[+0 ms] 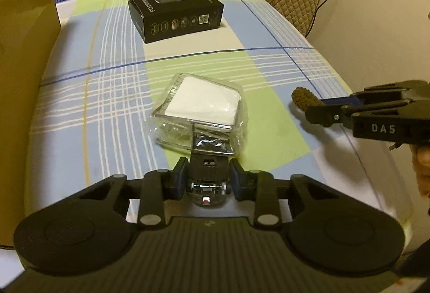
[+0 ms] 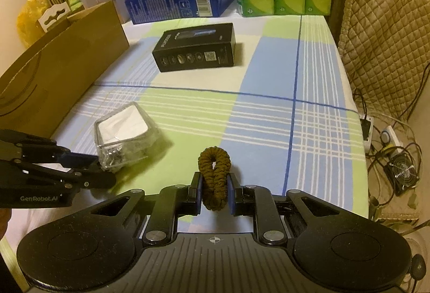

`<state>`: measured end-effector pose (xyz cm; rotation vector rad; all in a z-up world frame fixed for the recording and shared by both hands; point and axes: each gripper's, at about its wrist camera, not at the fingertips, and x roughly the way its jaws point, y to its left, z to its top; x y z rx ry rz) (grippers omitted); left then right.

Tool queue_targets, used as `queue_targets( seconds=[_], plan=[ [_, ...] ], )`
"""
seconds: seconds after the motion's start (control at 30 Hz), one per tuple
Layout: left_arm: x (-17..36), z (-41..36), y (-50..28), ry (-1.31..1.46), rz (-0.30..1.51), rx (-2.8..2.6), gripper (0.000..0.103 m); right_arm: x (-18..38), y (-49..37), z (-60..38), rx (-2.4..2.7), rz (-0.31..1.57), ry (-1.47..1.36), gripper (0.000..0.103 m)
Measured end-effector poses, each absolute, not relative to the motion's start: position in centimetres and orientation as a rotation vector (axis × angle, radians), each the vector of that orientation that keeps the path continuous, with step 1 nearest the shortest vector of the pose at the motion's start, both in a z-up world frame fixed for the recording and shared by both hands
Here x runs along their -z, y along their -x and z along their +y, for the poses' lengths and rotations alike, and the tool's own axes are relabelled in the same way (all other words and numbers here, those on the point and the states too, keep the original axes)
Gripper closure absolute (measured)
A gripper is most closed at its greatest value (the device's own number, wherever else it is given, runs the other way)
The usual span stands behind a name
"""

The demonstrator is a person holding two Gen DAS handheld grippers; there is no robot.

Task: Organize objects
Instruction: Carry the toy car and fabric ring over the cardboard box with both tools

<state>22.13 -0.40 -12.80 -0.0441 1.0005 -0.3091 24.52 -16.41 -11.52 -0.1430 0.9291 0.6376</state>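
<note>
Centre frame, your left gripper [image 1: 207, 176] pinches the light, slippery, crinkly plastic-wrapped clear box [image 1: 200, 115] by its near edge; your right gripper [image 2: 214, 189] squeezes the soft brown braided scrunchie [image 2: 214, 174] above the checked worktop [image 2: 309, 115].

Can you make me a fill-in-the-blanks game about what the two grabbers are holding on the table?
1. The right gripper is shut on a brown braided ____.
2. The left gripper is shut on a clear plastic packet with a ____ square inside.
3. Farther back on the checked tablecloth lies a long ____ box.
4. Along the left side of the table stands a big brown ____ box.

Missing words: loop; white; black; cardboard
</note>
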Motion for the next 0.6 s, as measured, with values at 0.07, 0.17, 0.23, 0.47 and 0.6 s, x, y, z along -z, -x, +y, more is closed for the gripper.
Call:
queue_targets(
  seconds=[0.07,0.17,0.23,0.47,0.6],
  plan=[
    [12.6,0.0,-22.2,0.076,1.016,0.32,0.076,11.3,-24.6,-16.3,-0.639,0.927,0.142,0.088],
    [12.3,0.6,-21.9,0.142,1.024,0.341,0.076,10.8,-24.5,-15.8,-0.664,0.935,0.142,0.088],
    [11.9,0.7,-21.6,0.155,1.021,0.342,0.076,10.7,-24.3,-14.8,-0.701,0.963,0.187,0.088],
    [11.0,0.7,-19.8,0.133,1.035,0.371,0.076,11.6,-23.5,-11.3,-0.842,1.077,0.303,0.088],
    [11.1,0.9,-18.7,0.115,1.036,0.375,0.076,12.1,-23.2,-9.9,-0.875,1.079,0.319,0.088]
  ],
)
